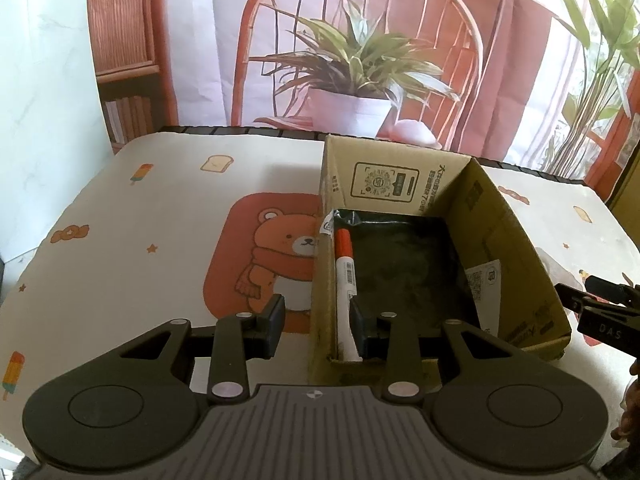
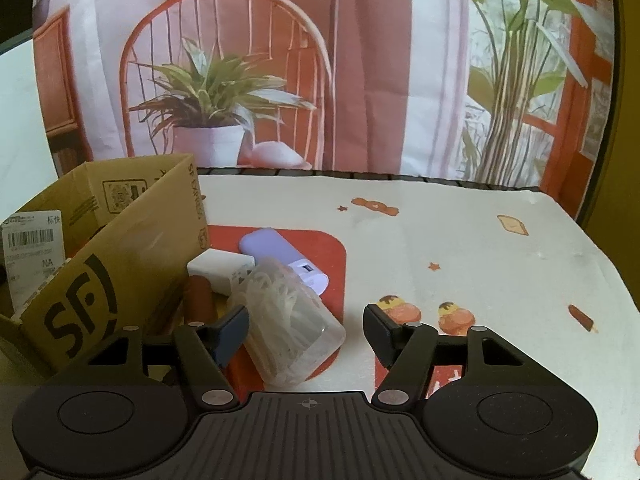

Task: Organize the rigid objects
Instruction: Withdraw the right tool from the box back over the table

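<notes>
An open cardboard box [image 1: 508,248] stands on the table. A red-capped white marker [image 1: 345,276] lies inside along its left wall on a black lining. My left gripper [image 1: 318,322] is open and straddles that left wall, one finger outside and one inside beside the marker. In the right wrist view the box [image 2: 104,264] is at the left. Beside it lie a clear plastic case [image 2: 288,324], a white charger [image 2: 222,268], a purple power bank [image 2: 280,256] and a brown cylinder [image 2: 198,300]. My right gripper [image 2: 306,330] is open around the clear case.
A bear-print tablecloth [image 1: 160,216] covers the table. A printed backdrop of a chair and plants hangs behind the far edge. The right gripper shows at the right edge of the left wrist view [image 1: 600,312].
</notes>
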Demonstrator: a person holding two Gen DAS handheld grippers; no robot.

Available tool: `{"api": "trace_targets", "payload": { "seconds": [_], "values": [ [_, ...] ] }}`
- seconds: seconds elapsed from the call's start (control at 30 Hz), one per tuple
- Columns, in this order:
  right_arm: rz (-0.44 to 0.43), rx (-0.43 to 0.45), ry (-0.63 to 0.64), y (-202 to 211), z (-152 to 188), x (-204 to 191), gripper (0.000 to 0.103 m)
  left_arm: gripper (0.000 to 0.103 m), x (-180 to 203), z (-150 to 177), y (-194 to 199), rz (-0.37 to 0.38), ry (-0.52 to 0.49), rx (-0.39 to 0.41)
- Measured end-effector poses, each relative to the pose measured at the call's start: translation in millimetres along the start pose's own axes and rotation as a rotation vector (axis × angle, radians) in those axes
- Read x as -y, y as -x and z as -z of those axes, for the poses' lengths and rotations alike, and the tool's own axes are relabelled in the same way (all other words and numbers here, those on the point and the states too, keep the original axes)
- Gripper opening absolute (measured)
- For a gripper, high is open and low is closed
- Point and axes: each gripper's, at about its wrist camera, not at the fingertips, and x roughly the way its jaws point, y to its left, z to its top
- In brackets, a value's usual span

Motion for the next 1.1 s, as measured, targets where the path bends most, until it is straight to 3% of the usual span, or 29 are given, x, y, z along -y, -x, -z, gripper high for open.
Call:
{"api": "trace_targets", "payload": {
  "seconds": [0.13,0.2,0.3,0.83,1.0,1.1],
  "values": [
    [-0.001,-0.003,-0.004,-0.2,0.1,0.4,0.06,0.081,1.6,-1.9,4.7,-0.005,-0.008,0.028],
    [-0.001,-0.003,-0.004,0.3,0.0,0.3,0.06,0.091,1.7,-2.3,7.8,0.016,0.001,0.034],
    [-0.002,-0.004,-0.004,0.4,-0.2,0.0,0.06,0.098,1.9,-2.7,9.6,0.019,0.02,0.034],
    [-0.001,-0.003,-0.009,0.9,-0.5,-0.9,0.061,0.103,-1.2,-4.9,5.8,-0.133,0.008,-0.028],
    [0.001,-0.004,-0.01,0.7,-0.9,-1.4,0.061,0.103,-4.4,-4.3,1.4,-0.15,0.006,-0.057],
    [0.0,-0.006,-0.013,0.1,-0.6,-1.1,0.061,0.103,-9.6,-2.2,3.4,-0.101,0.012,-0.035]
  ]
}}
